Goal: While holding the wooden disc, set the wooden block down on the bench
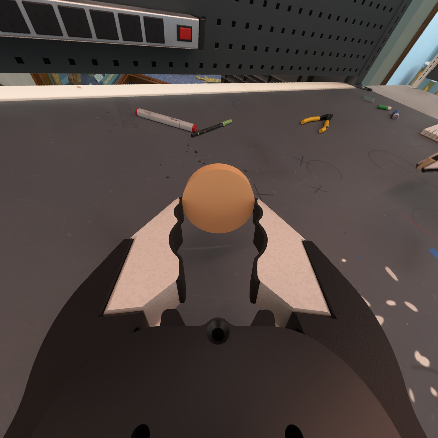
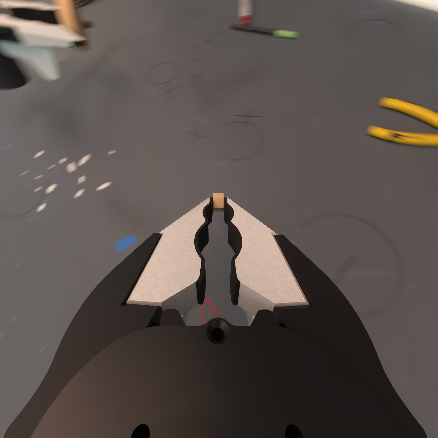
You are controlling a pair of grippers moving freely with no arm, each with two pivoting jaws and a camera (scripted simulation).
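My left gripper (image 1: 218, 201) is shut on a round wooden disc (image 1: 218, 198), gripped by its rim with the flat face toward the camera, above the dark grey bench (image 1: 94, 189). My right gripper (image 2: 218, 201) is shut on a small pale wooden block (image 2: 218, 200) pinched at the fingertips over the bench (image 2: 308, 189). That view is blurred. The right gripper's tip shows at the right edge of the left wrist view (image 1: 429, 164). The left gripper (image 2: 45, 35) with the disc's edge (image 2: 68, 14) shows at the top left of the right wrist view.
A grey marker with red caps (image 1: 166, 119) and a black pen with a green cap (image 1: 211, 128) lie toward the back. Yellow-handled pliers (image 1: 317, 122) lie to the back right, also in the right wrist view (image 2: 407, 123). A pegboard with a power strip (image 1: 99, 23) stands behind.
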